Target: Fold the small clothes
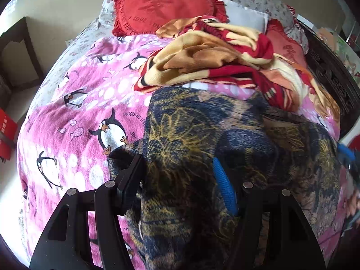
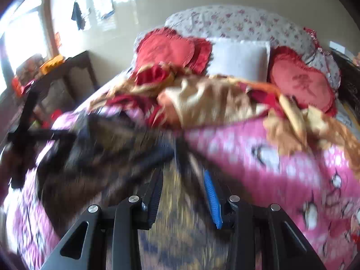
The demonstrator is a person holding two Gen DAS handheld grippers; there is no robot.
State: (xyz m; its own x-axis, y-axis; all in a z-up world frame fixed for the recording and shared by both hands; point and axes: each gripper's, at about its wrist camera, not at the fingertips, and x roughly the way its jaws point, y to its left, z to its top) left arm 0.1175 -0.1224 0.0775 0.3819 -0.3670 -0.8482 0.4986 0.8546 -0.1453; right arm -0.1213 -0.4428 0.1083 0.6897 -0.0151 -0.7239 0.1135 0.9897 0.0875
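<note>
Left gripper [image 1: 180,177]: jaws set apart, dark navy-and-gold patterned garment [image 1: 191,135] bunched between them and draped over the nearer fingers. Cloth fills the gap but the pads do not look pressed together; cannot tell if it is actually pinched.

Right gripper [image 2: 183,180]: jaws narrower, same garment [image 2: 180,236] running up between the black pad and the blue pad. View is motion-blurred; cannot tell if the hold is firm.

Garment location: on the bed, lying over the pink penguin-print quilt [image 1: 74,117], spread between both grippers, just in front of a crumpled red-and-tan blanket [image 1: 213,56].

Risks (judgement):
- Fabric looks thick and loosely knit; it could slip out of a partial pinch if lifted fast.
- A gripper may catch the quilt along with the garment, since the two are touching.
- The blanket sits near the far edge of the garment; a forward fold could land on it and come out uneven.
- Blur in the right view suggests fast motion, which makes edge alignment harder.

Readable writing: red heart cushion [image 1: 166,6] shows "I LOVE" plus a large character; quilt carries "JUSQU'AU LE…", partly cut off.
</note>
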